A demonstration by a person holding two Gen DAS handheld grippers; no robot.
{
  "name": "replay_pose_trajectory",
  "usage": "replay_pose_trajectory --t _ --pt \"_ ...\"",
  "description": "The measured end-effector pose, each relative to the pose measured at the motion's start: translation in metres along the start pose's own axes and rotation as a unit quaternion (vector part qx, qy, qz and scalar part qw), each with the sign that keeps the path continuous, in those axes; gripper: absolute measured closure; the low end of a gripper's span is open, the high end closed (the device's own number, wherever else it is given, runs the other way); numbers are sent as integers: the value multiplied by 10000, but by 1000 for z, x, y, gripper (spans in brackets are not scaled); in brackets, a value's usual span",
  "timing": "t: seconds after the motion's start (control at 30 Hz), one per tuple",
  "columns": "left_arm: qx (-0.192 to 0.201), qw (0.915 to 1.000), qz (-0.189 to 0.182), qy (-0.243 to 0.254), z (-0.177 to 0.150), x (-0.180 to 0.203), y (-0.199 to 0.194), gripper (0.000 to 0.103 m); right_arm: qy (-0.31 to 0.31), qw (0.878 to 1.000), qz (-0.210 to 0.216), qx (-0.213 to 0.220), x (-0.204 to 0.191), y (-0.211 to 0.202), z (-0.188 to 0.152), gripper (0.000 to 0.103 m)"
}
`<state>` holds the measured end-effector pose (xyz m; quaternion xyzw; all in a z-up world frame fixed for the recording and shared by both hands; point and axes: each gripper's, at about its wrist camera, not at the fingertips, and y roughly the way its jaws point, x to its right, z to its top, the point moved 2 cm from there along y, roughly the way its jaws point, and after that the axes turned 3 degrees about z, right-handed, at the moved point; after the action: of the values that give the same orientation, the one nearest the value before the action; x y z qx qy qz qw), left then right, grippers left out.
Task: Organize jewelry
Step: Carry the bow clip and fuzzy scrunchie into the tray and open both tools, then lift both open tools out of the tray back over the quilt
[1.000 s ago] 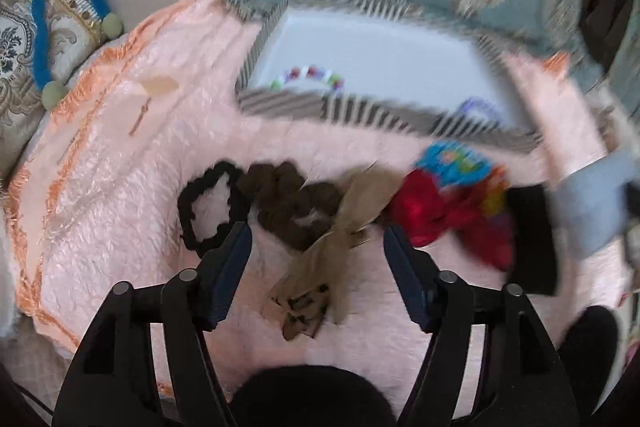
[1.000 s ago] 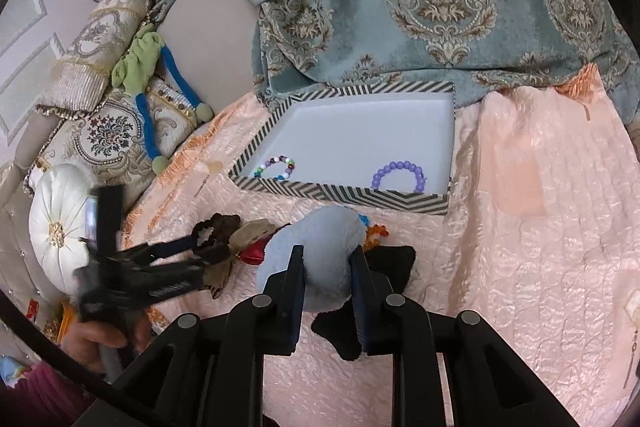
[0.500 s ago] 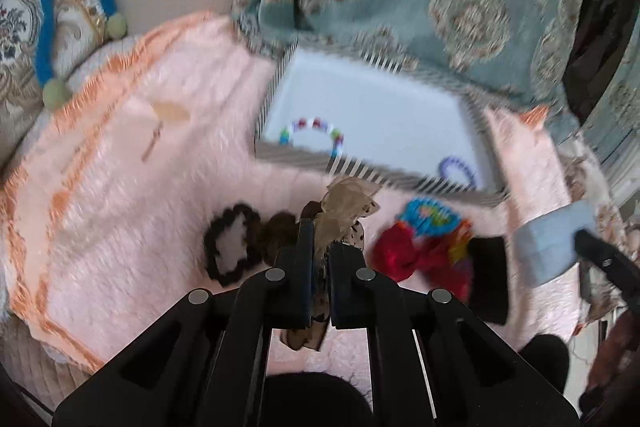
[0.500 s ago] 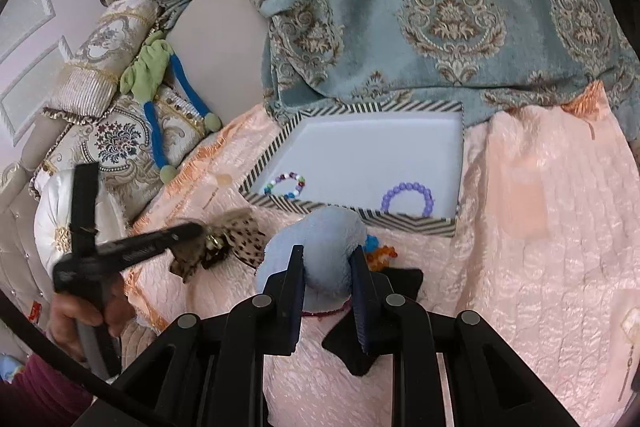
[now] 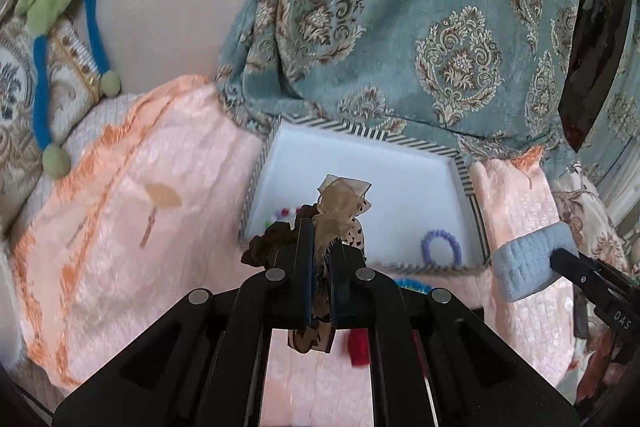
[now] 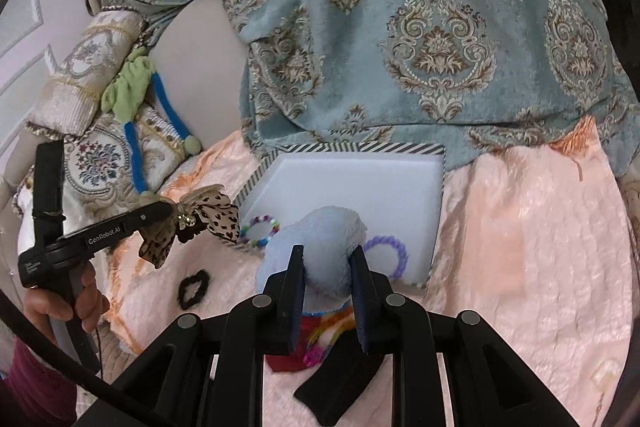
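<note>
**Two grippers, each clamped on a soft hair accessory above the bed**

Nearest the right wrist camera: right gripper point(image 6: 326, 269), black plastic with flat dark-blue pads, closed on a pale blue scrunchie point(image 6: 320, 247). The fabric is plush, terry-like, and bulges out rounded between the pads. Beneath it on the bed lie a flat black cloth piece point(image 6: 340, 383), something red point(image 6: 286, 357) and a blurred multicolour tangle point(image 6: 328, 331).

Left gripper point(image 5: 320, 255): pads pressed tight on a leopard-print bow point(image 5: 340, 211), held clear of the bed. The bow is thin sheer fabric, tan with dark spots, its loops crumpled; a dark brown ruffled scrunchie point(image 5: 266, 245) hangs with it. Seen from the right wrist view the bow point(image 6: 200, 219) carries a small gold metal trinket. A hand point(image 6: 68, 303) with a maroon sleeve grips the handle.

On the bed: pink blanket point(image 6: 540, 247), shaggy, glossy, with orange fringe. A small black scrunchie point(image 6: 194, 283), frilly ring shape, lies alone on it.

Further back: shallow rectangular tray point(image 6: 360, 149), smooth white floor, black-and-white striped card rim. Inside near the front wall are a multicolour beaded bracelet point(image 6: 260, 229) and a purple bracelet point(image 6: 386, 255) of round, twisted-looking beads, well apart.

Farthest: teal velvety throw point(image 6: 420, 27) with beige damask medallions, draped just behind the tray; embroidered cushions point(image 6: 100, 155) to the left, with a green-and-blue fabric toy point(image 6: 132, 95) lying across them.
</note>
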<state>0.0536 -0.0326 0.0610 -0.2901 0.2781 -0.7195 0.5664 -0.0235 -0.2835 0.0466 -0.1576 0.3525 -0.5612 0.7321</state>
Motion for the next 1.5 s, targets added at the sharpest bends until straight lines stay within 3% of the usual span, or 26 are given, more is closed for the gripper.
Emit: replay_pose_trajectory --t 0.53,0.9,0.97,1.03,1.1,1.17,1.43,1.5 --pt "-270 9972 652 228 41 20 129 99 435 9971 -130 -607 62 120 39 83" --pt "-747 9949 666 80 32 27 197 98 157 9885 -1055 -1073 97 171 27 81" --pt "-814 9945 650 69 30 31 201 96 -30 9870 -1241 -1023 95 171 25 69" --pt "-873 9940 657 101 27 32 201 85 -71 9879 -1168 -1013 92 167 25 65" --pt "-869 9942 620 128 26 33 198 62 -4 9873 -1223 -1017 90 162 24 62" --pt "-805 9949 595 149 24 33 190 55 27 9886 -1176 -939 85 151 23 60" --pt "-581 9957 693 183 17 27 142 53 134 9942 -854 -640 54 103 16 58" --pt "-521 9959 716 182 12 26 130 53 187 9951 -779 -580 45 90 11 51"
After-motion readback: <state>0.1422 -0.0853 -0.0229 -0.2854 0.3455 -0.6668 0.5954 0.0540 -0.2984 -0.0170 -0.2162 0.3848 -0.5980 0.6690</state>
